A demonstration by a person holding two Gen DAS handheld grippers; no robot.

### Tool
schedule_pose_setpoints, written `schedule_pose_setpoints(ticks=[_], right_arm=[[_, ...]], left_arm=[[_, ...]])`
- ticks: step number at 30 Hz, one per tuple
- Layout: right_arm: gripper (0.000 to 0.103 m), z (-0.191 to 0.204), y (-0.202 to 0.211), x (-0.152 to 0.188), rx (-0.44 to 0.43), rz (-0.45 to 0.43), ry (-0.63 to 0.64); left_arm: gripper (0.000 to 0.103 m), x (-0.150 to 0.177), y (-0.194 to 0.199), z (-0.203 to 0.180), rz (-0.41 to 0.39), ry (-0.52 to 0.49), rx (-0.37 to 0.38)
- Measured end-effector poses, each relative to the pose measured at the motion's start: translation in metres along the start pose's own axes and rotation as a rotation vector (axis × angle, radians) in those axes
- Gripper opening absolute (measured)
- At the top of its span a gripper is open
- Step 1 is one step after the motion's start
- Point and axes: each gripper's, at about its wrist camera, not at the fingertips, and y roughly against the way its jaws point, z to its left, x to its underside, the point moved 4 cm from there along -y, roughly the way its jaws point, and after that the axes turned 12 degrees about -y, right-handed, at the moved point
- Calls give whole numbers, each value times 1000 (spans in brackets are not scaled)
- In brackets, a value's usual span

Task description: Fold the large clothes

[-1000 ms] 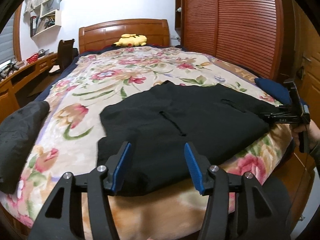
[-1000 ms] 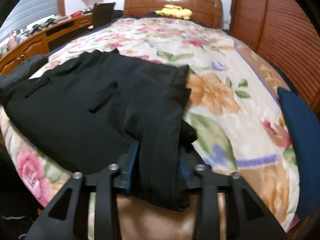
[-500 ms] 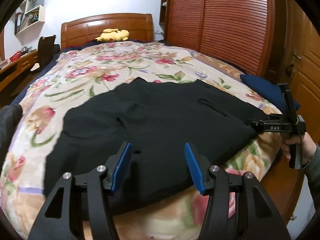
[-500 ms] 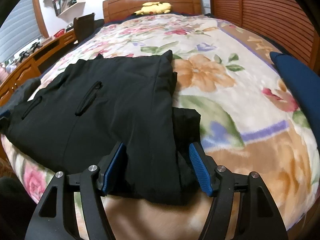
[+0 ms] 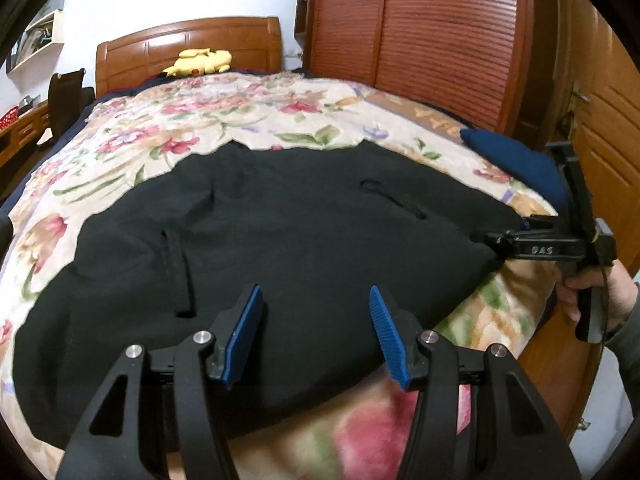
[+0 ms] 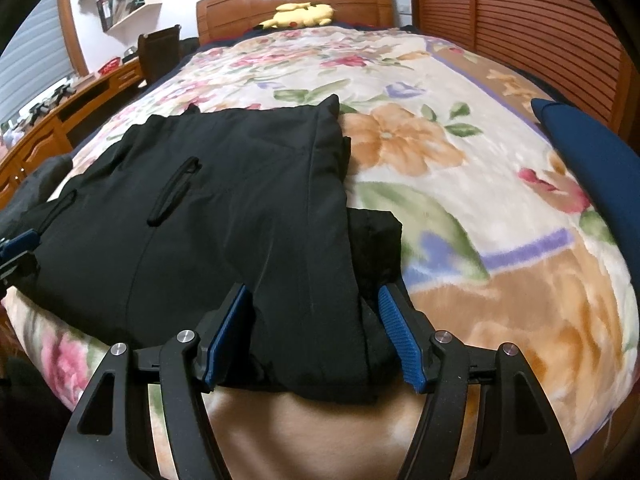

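A large black jacket (image 5: 304, 232) lies spread flat on the floral bedspread (image 5: 240, 116), near the foot of the bed. My left gripper (image 5: 316, 332) is open and empty, hovering over the jacket's near hem. My right gripper (image 6: 314, 332) is open, its blue pads straddling the jacket's folded right edge (image 6: 316, 264) without pinching it. The right gripper also shows in the left wrist view (image 5: 516, 236) at the jacket's right end. The left gripper's tip shows at the far left of the right wrist view (image 6: 16, 244).
A navy cushion (image 6: 592, 160) lies at the bed's right edge. A yellow plush toy (image 5: 200, 62) sits by the wooden headboard (image 5: 188, 44). Slatted wooden wardrobe doors (image 5: 432, 40) stand to the right. A desk (image 6: 60, 120) and chair (image 6: 160, 52) stand to the left.
My right gripper has opened and let go of the jacket's folded edge. My left gripper has swung right along the jacket's near hem, still open.
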Motion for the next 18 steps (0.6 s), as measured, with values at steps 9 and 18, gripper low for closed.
schedule_pose_setpoints(ticks=[9, 18], right_arm=[[41, 8, 5, -1, -7, 43, 51], [33, 36, 50, -32, -46, -68, 71]], left_arm=[[57, 7, -16, 1, 82, 15, 12], [57, 6, -6, 6, 101, 41, 4]])
